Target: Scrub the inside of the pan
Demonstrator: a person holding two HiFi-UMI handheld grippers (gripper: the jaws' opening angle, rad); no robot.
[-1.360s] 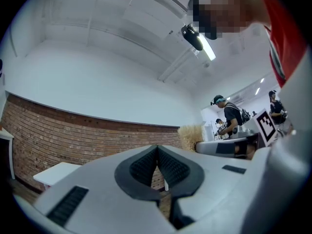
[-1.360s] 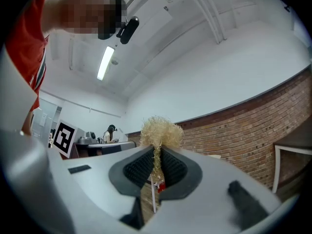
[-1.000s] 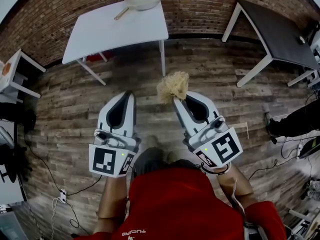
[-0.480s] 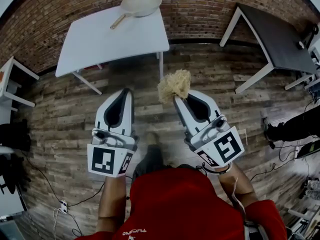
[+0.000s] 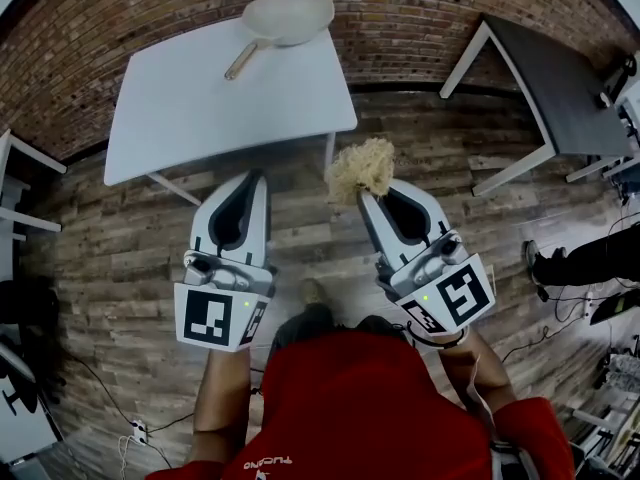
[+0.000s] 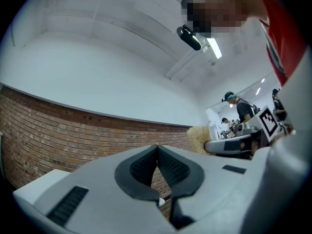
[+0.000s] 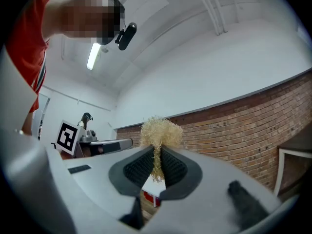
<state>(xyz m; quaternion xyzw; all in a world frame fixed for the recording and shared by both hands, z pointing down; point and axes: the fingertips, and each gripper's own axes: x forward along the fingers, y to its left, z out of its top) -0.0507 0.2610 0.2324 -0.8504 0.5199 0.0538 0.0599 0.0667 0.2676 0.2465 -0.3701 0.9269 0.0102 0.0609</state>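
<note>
White table (image 5: 180, 88) closer now, pan (image 5: 288, 16) at its far edge.
Right gripper (image 5: 364, 194) jaws clamped on straw-coloured scrubber (image 5: 358, 168); left gripper (image 5: 258, 180) jaws pressed together, nothing between; both well short of pan.

The table (image 5: 200, 98) stood ahead of the person, its far side against the brick wall (image 5: 420, 8). The pan (image 5: 285, 18) lay on the table at that far edge, toward the right corner, with its handle reaching back and to the left. The two grippers were side by side before the table's near edge, the left gripper (image 5: 258, 176) just at it and the right gripper (image 5: 362, 194) beside the near right leg. The scrubber (image 5: 358, 168) sat pinched between the right gripper's jaws, sticking out past their tips. A second table (image 5: 560, 78) stood well apart to the right, also along the wall.
</note>
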